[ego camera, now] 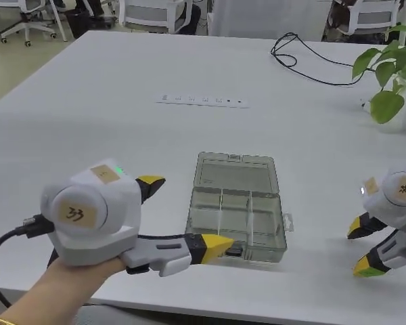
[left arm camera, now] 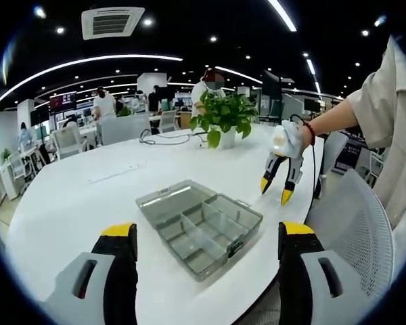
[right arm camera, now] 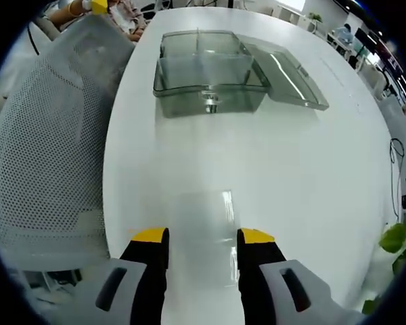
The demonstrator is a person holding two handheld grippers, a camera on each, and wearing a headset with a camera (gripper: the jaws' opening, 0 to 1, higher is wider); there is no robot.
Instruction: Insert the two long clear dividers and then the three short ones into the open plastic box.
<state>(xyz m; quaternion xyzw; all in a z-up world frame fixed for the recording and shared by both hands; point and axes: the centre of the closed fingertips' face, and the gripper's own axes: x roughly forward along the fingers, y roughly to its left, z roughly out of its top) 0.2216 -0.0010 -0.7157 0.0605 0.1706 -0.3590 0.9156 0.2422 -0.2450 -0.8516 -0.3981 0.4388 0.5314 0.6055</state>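
An open clear plastic box [ego camera: 238, 223] sits near the table's front edge, its lid [ego camera: 235, 173] laid flat behind it. Clear dividers stand inside and split it into several compartments [left arm camera: 201, 227]. My left gripper [ego camera: 186, 213] is open just left of the box, one jaw along its front wall. My right gripper [ego camera: 362, 248] hangs open well to the right, seen too in the left gripper view [left arm camera: 279, 186]. In the right gripper view a faint clear sheet [right arm camera: 203, 233], like a divider, lies on the table between the open jaws, apart from both; the box [right arm camera: 206, 74] is further ahead.
A potted plant [ego camera: 392, 68] stands at the far right, with a black cable [ego camera: 304, 57] behind it. A flush power strip [ego camera: 201, 100] lies mid-table. A mesh chair [right arm camera: 47, 135] stands at the table edge beside the right gripper. Bare white table surrounds the box.
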